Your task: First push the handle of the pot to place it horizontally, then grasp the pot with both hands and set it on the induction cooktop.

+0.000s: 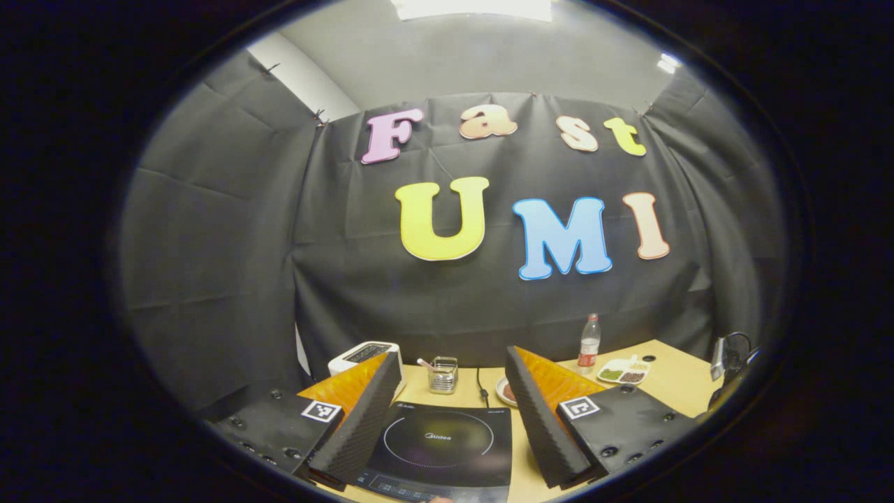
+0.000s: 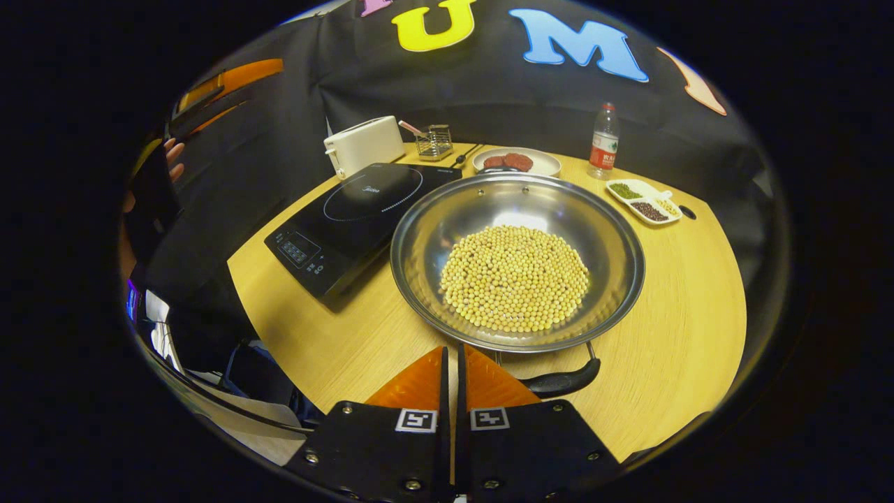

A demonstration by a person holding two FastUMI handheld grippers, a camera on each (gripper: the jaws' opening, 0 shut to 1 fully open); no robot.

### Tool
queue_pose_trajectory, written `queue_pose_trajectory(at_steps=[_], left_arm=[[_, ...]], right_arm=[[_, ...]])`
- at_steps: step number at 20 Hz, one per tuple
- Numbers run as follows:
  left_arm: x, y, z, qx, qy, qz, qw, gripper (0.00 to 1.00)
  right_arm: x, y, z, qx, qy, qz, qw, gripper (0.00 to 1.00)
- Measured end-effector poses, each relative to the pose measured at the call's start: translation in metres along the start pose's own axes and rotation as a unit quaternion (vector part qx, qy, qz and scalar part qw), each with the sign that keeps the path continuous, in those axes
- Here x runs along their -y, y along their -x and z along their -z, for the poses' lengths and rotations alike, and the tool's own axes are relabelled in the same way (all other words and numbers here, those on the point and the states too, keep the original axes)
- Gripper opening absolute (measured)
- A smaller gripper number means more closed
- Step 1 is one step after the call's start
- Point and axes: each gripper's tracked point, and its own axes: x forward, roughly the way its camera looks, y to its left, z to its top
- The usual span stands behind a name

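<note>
the pot (image 2: 517,258), a wide shallow steel pan, sits on the wooden desk (image 2: 670,356) toward its near edge, just to the right of the induction cooktop (image 2: 353,220). it holds a flat round layer of pale yellow beans (image 2: 515,278) covering its middle, with bare steel showing all round them. its black handle (image 2: 562,381) sticks out at the near rim and lies along the desk's near edge.

the right gripper (image 2: 450,363) is low over that near edge, its two orange fingers pressed together with only a thin slit between them and nothing caught there; their tips are just beside the handle's left end, and whether they touch it cannot be told.

the left gripper (image 1: 454,409) is held above the cooktop, its fingers spread wide apart with the cooktop's ring visible between them.

along the desk's far edge stand a white toaster (image 2: 363,145), a small wire basket (image 2: 434,142) with a stick in it, a plate (image 2: 517,162) carrying two dark reddish patties, and a clear bottle (image 2: 603,143). toward the far right corner a white divided dish (image 2: 642,201) holds green, dark and pale grains in separate compartments.
</note>
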Motion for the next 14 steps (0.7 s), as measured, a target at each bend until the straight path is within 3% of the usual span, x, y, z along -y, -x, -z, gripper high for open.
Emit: queue_pose_trajectory(at_steps=[5, 11, 12, 14], left_arm=[[0.009, -0.008, 0.0, -0.002, -0.001, 0.003, 1.0, 0.94], [0.026, -0.015, -0.001, -0.001, 0.002, 0.013, 1.0, 1.0], [0.029, -0.016, -0.001, -0.001, 0.003, 0.014, 1.0, 0.94], [0.035, -0.017, 0.0, -0.001, 0.004, 0.017, 1.0, 0.94]], right_arm=[[0.008, 0.0, 0.005, -0.007, -0.023, 0.0, 1.0, 0.01], [0.039, 0.007, 0.006, -0.005, -0.044, 0.029, 0.999, 0.01], [0.045, 0.009, 0.006, -0.006, -0.046, 0.035, 0.998, 0.01], [0.056, 0.011, 0.005, -0.006, -0.053, 0.046, 0.998, 0.0]])
